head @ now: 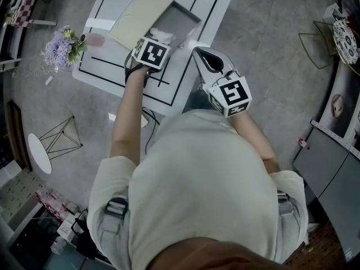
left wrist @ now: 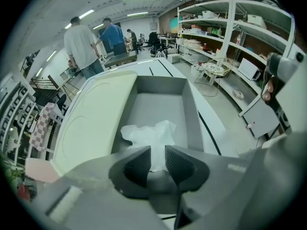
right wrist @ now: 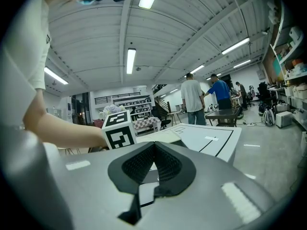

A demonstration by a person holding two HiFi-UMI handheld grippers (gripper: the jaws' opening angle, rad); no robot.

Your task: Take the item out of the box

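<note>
Left gripper view looks into the open grey rectangular box (left wrist: 192, 109), where the crumpled white thin-film bag (left wrist: 148, 133) lies at its near end, right of the smooth cream lid (left wrist: 96, 114). The bag looks light, soft and slippery, so a raised fold seems the best place to pinch. The left tool (left wrist: 158, 152) is spread just above the bag, not pressing it. The right tool (right wrist: 154, 147) is pressed together and empty, by the white worktop's (head: 107, 16) near edge.

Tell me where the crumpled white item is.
In the left gripper view the crumpled white item lies inside the grey box, at its near end, just beyond the open left gripper; the cream lid is to its left.
</note>
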